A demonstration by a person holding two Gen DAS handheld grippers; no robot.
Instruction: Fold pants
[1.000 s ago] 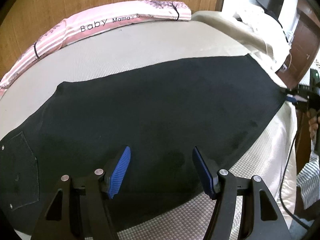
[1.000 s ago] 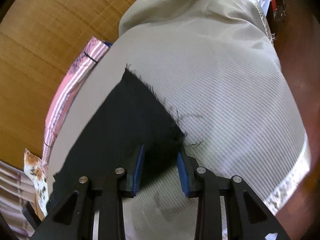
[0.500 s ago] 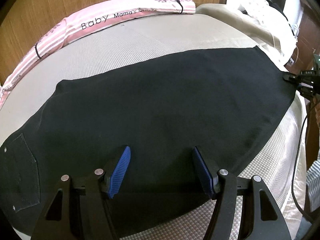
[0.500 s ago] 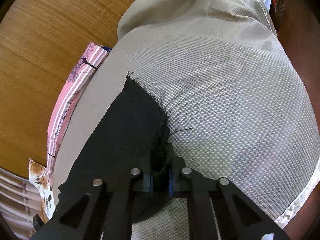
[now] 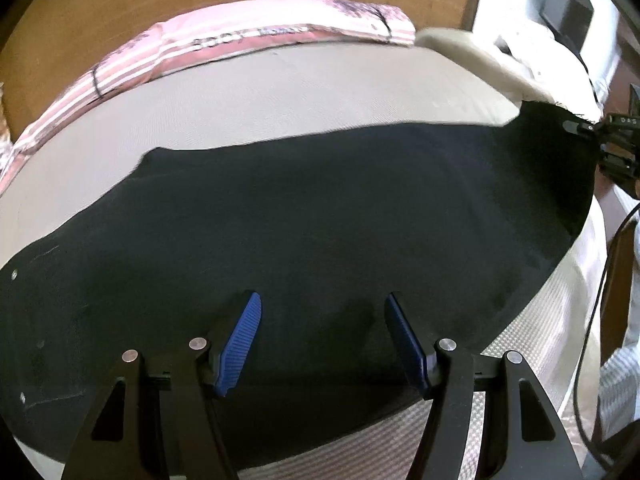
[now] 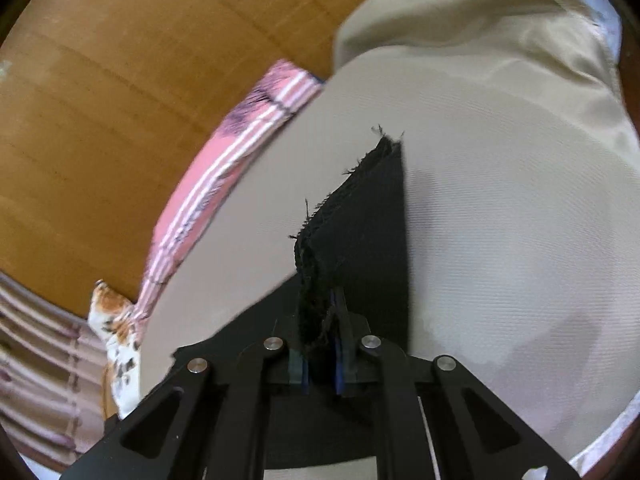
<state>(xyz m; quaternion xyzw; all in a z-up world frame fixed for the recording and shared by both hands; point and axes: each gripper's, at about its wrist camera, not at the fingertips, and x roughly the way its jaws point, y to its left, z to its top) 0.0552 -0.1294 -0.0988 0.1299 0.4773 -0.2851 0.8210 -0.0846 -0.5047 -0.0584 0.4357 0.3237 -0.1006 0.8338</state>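
Black pants (image 5: pixel 320 216) lie stretched across the beige bed, waist and back pocket at the left, leg end at the right. My left gripper (image 5: pixel 322 320) hovers open just above the near edge of the pants, with nothing between its blue pads. My right gripper (image 6: pixel 320 356) is shut on the frayed leg hem (image 6: pixel 360 216), which stands lifted off the bed. In the left wrist view the right gripper (image 5: pixel 588 128) shows at the far right, holding that raised corner.
A pink striped pillow (image 5: pixel 248 40) lies along the wooden headboard (image 6: pixel 120 100). A beige satin cover (image 6: pixel 480 20) is bunched at the bed's far end. A cable (image 5: pixel 600 300) and a person's striped sleeve (image 5: pixel 624 384) are at the bed's right side.
The right gripper closed on the leg hem and lifted it off the bed, moving it inward. The left gripper stayed open over the pants.
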